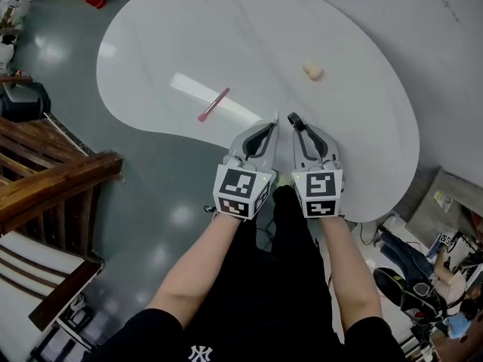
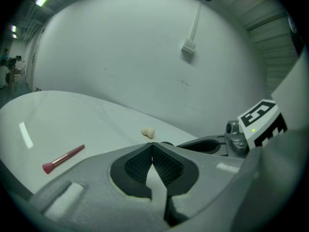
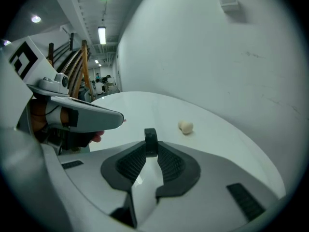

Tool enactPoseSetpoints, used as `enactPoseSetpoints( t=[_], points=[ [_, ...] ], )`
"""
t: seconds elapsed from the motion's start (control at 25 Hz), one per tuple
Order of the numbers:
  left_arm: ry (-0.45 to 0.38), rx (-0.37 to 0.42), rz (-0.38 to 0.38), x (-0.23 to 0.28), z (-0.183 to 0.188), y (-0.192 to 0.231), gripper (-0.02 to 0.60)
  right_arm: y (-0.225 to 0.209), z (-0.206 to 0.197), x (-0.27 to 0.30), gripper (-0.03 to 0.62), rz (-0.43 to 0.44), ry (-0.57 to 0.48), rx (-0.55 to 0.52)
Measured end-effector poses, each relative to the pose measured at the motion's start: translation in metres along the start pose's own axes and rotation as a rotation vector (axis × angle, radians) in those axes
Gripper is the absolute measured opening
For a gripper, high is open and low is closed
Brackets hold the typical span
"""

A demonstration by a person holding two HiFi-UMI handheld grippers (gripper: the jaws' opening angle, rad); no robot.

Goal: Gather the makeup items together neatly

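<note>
White desk (image 1: 151,44) carried a pink brush (image 1: 213,104) and a beige sponge (image 1: 312,70), well apart. Fingers of the right gripper (image 3: 150,149) grasped a small dark round item (image 3: 150,135) over the near edge. Those of the left gripper (image 2: 152,148) were clenched and empty. Next, probably, that item needed placing beside the others.

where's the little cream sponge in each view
head view: cream sponge upper right of centre on the white table
left gripper view: cream sponge at centre, just beyond the shut left claw
right gripper view: cream sponge right of centre, beyond the dark round item in the right claw
shared landmark: the white table, under it in all three
</note>
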State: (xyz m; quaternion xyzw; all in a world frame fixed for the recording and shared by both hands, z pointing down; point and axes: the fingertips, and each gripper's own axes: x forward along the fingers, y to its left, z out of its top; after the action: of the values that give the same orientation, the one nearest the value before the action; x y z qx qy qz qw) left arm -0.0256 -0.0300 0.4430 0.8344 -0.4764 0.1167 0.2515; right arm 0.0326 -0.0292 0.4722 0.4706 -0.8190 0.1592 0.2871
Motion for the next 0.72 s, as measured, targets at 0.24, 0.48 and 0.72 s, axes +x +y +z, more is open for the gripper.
enactPoseSetpoints(
  t=[0.24, 0.48, 0.72],
  points=[
    [0.021, -0.001, -0.005, 0.017, -0.009, -0.014, 0.009, -0.027, -0.018, -0.002, 0.083, -0.051, 0.030, -0.071],
    [0.037, -0.010, 0.005, 0.023, -0.016, -0.015, 0.009, -0.047, -0.030, -0.004, 0.084, -0.171, 0.054, -0.333],
    [0.050, -0.015, 0.013, 0.028, -0.023, -0.017, 0.009, -0.049, -0.040, -0.001, 0.083, -0.249, 0.057, -0.534]
  ],
)
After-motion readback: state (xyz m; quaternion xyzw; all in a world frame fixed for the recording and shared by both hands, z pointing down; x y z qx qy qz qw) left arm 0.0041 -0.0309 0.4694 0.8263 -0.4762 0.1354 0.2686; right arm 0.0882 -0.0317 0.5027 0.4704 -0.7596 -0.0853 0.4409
